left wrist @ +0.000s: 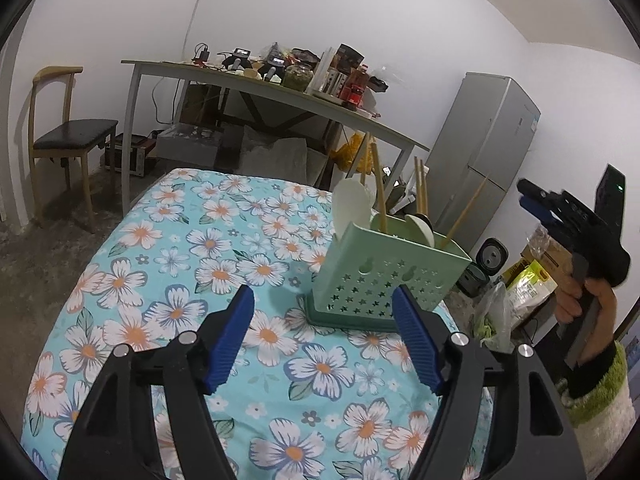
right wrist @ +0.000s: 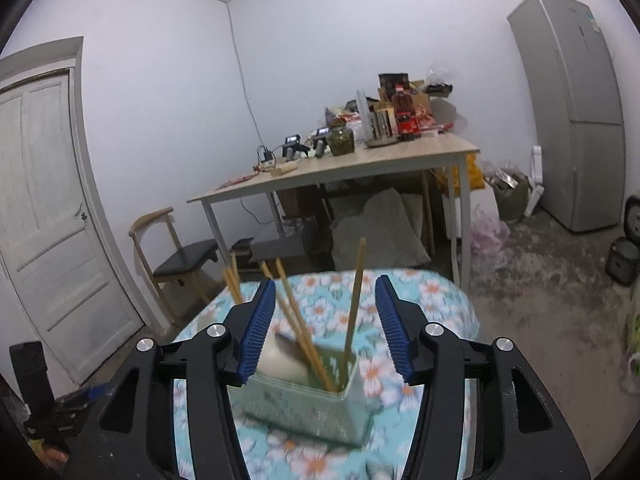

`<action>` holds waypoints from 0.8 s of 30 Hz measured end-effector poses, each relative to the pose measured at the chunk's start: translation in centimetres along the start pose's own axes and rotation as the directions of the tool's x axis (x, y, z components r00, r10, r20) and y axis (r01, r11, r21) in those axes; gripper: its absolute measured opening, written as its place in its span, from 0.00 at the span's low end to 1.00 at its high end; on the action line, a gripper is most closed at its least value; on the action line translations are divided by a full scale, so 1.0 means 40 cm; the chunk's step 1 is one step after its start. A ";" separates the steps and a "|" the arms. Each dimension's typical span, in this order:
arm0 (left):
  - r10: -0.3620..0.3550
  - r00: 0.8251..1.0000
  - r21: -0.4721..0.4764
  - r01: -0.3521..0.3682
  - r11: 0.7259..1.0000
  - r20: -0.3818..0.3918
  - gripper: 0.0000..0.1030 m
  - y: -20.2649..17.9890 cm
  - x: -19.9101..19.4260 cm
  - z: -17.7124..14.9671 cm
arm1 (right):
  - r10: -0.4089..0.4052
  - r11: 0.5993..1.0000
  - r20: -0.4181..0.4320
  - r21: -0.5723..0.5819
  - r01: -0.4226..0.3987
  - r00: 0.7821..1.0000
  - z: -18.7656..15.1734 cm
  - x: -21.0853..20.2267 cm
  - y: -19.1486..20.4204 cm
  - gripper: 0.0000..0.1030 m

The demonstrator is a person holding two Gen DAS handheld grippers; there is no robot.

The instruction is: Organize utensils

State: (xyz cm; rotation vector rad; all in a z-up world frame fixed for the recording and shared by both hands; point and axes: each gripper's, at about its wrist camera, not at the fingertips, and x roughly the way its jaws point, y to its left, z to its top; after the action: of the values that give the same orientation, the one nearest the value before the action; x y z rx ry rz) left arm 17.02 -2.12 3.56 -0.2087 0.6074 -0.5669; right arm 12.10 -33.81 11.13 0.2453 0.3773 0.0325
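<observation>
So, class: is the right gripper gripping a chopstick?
No: the right gripper is open, and the chopsticks stand free in the holder.

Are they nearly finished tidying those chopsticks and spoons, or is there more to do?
It looks close to done. The chopsticks and pale spoons already stand in the green utensil holder on the flowered tablecloth. Nothing is in hand: the left tongs and right tongs are both open, gripping nothing. No loose utensils show on the visible part of the cloth, so little seems left.
</observation>
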 end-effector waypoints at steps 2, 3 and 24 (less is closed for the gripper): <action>0.013 1.000 0.022 -0.013 1.000 0.000 0.73 -0.016 -0.010 -0.005 | -0.021 1.000 -0.016 0.007 0.021 1.000 -0.025 -0.029 0.003 0.57; 0.018 1.000 0.030 -0.018 0.999 -0.001 0.76 -0.020 -0.013 -0.007 | -0.030 1.000 -0.026 0.008 0.030 0.999 -0.036 -0.040 0.005 0.60; 0.365 0.931 0.154 -0.365 0.918 0.029 0.95 -0.155 -0.108 -0.096 | -0.368 0.929 -0.209 -0.041 0.368 0.906 -0.306 -0.226 0.082 0.92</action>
State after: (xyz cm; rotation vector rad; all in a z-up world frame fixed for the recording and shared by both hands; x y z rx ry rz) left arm 9.10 -4.91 4.69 0.0549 0.5809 -0.2502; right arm -0.75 -28.48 4.18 0.1663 0.6341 -0.3165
